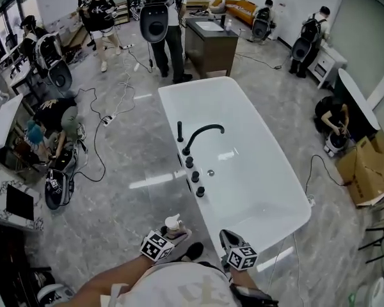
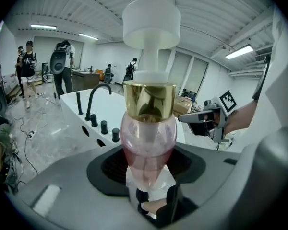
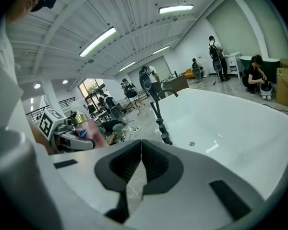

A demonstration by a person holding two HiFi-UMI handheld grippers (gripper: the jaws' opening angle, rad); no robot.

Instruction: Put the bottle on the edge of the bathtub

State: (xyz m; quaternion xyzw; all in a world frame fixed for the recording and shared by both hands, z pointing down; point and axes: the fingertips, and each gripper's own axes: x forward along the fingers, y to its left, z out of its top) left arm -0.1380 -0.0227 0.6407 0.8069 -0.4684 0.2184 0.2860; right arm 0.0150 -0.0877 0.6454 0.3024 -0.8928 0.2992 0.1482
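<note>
A pink bottle (image 2: 149,138) with a gold collar and a white pump top stands upright between the jaws of my left gripper (image 2: 149,176), which is shut on its lower body. In the head view the left gripper (image 1: 176,230) holds the bottle (image 1: 173,223) over the floor, just left of the near end of the white bathtub (image 1: 288,226). A black faucet (image 1: 201,133) and knobs sit on the tub's left edge. My right gripper (image 1: 227,236) hovers by the tub's near end. Its jaws (image 3: 140,147) meet with nothing between them. The bottle (image 3: 86,131) also shows at the left of the right gripper view.
Several people with gear stand or crouch around the room. Cables (image 1: 96,142) trail over the grey marble floor left of the tub. A dark vanity cabinet (image 1: 210,47) stands beyond the tub's far end. A cardboard box (image 1: 366,168) sits at the right.
</note>
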